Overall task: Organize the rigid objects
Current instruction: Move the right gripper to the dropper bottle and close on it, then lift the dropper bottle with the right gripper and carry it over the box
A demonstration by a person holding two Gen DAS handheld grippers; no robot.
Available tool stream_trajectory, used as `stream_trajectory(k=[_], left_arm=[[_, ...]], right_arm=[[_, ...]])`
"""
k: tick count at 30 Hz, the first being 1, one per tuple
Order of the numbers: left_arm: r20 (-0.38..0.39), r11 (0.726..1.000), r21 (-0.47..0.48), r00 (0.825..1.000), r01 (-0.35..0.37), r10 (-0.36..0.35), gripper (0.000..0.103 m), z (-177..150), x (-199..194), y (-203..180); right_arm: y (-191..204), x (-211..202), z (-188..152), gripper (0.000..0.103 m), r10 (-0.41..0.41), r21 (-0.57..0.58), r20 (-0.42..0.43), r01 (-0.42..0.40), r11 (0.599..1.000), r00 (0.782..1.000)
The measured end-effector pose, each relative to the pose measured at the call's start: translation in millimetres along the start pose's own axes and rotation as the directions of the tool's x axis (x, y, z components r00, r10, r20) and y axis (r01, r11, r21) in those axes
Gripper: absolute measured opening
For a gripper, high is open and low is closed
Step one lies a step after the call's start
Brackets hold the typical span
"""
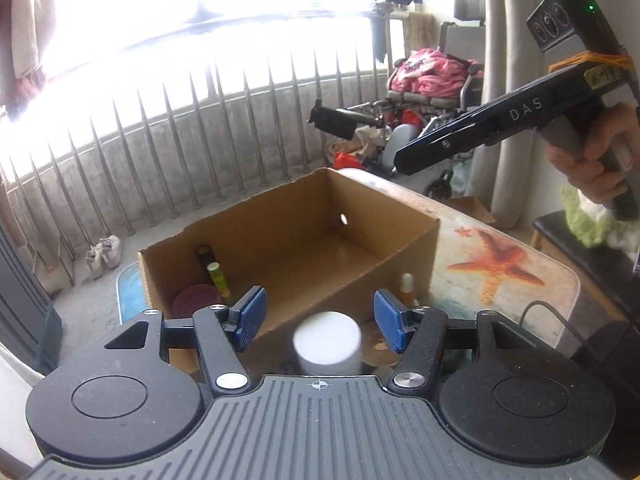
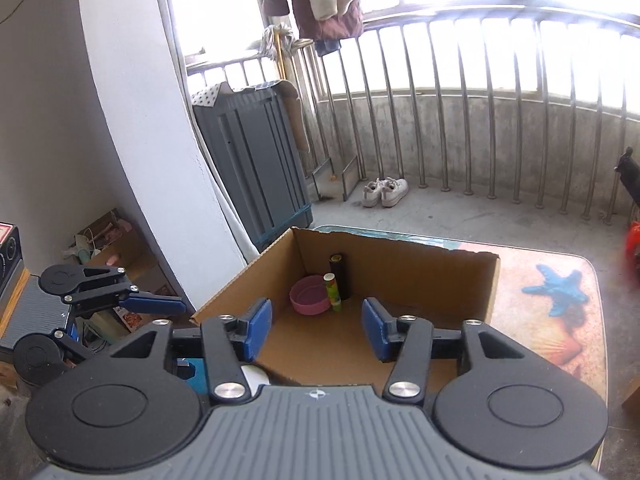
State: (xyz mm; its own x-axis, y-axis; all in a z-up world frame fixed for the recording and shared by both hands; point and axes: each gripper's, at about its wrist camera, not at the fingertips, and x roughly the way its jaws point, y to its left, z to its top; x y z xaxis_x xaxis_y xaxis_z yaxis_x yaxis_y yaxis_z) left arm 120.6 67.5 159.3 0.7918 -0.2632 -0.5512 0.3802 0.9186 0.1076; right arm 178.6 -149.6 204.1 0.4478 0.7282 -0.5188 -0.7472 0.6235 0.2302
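Left-wrist view showed both claws, left claw and right claw, spread and empty between picks; next, the white jar at six o'clock needed pinching and boxing in the box.

1 cardboard box holds 1 pink bowl and 2 upright tubes.

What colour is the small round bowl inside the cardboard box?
Pink. The small round bowl shows best in the right wrist view, in the cardboard box's far corner.

Brown cardboard box holding a pink bowl, on a table mat patterned with orange and blue starfish.
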Motion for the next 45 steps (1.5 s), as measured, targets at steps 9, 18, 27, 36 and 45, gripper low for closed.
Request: stream_trajectory(k=[9, 18, 27, 36, 45], left_arm=[[-0.012, 0.998, 0.03, 0.999, 0.052, -0.052, 0.059, -27, 40, -59], [-0.074, 1.0, 0.012, 0.997, 0.0, 0.001, 0.057, -24, 103, -88], [-0.05, 0.999, -0.032, 0.999, -0.021, 0.019, 0.031, -37, 119, -86], [-0.013, 0.999, 0.026, 1.0, -0.02, 0.021, 0.031, -35, 114, -99], [0.049, 1.0, 0.004, 0.998, 0.028, -0.028, 0.031, -20, 91, -97]], right_arm=[[-20, -48, -68, 0.053, -0.063, 0.059, 0.037, 0.061, 0.996, 0.997], [-35, -22, -102, 0.052, -0.036, 0.079, -0.021, 0.038, 0.996, 0.999], [-45, -3, -112, 0.049, 0.079, 0.093, -0.042, -0.075, 0.993, 0.996], [-44, 30, -117, 0.033, 0.079, 0.103, -0.066, -0.072, 0.992, 0.995], [-33, 11, -115, 0.018, 0.05, 0.083, -0.028, -0.047, 0.995, 0.998]])
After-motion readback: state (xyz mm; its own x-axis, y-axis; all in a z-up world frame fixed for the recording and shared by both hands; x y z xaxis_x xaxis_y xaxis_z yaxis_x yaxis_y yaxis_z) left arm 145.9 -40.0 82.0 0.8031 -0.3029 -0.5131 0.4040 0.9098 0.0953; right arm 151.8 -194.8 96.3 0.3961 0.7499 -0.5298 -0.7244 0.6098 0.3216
